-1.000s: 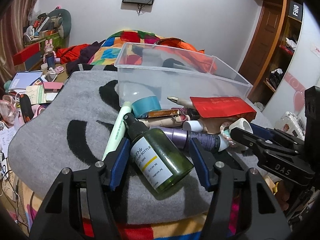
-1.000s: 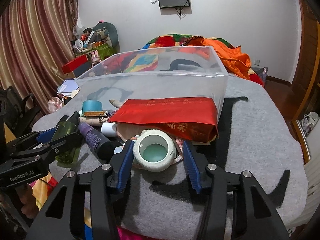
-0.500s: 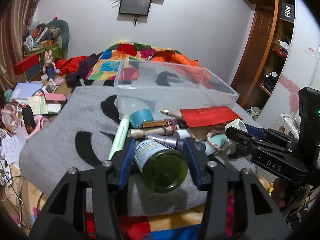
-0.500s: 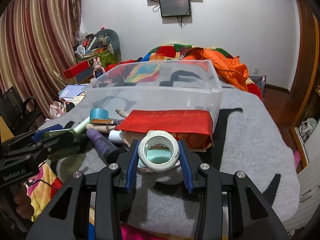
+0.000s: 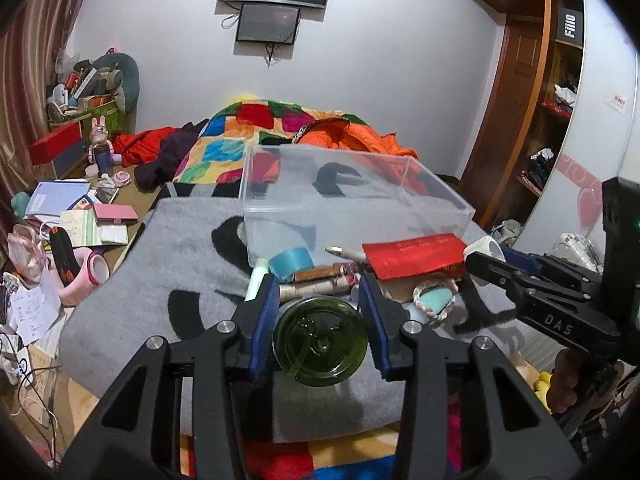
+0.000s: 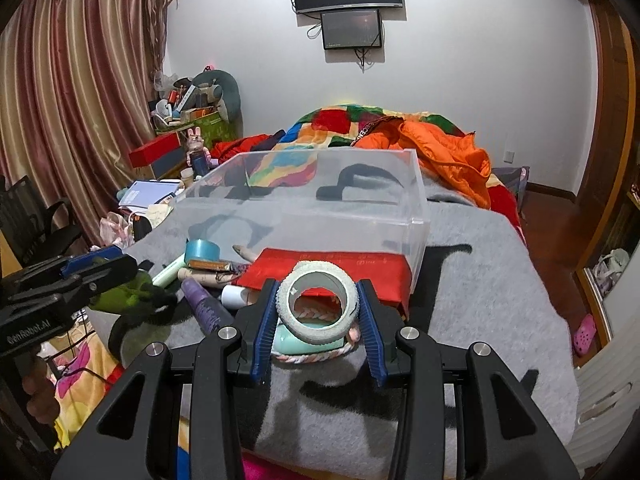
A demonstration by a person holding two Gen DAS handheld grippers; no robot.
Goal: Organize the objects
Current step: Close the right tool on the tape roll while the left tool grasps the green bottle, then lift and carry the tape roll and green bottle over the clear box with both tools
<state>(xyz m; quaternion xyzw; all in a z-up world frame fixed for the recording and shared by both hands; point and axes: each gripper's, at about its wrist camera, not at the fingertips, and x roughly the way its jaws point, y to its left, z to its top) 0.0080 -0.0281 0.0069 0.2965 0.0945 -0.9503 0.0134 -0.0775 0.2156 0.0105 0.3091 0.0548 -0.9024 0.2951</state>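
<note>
— Closing on what is the left hand-held gripper (image 5: 319, 322)?
— A green bottle (image 5: 320, 346) is clamped, near the clear bin (image 5: 352, 216).
— And the right hand-held gripper (image 6: 318, 314)?
— A white tape roll (image 6: 317, 300) is gripped, lifted above the grey blanket (image 6: 480, 300).

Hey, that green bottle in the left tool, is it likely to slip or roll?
The green bottle looks smooth and glossy, so it may slip between the left tool pads, which are closing on it. Being round, it would probably roll if dropped on the grey blanket.
</note>
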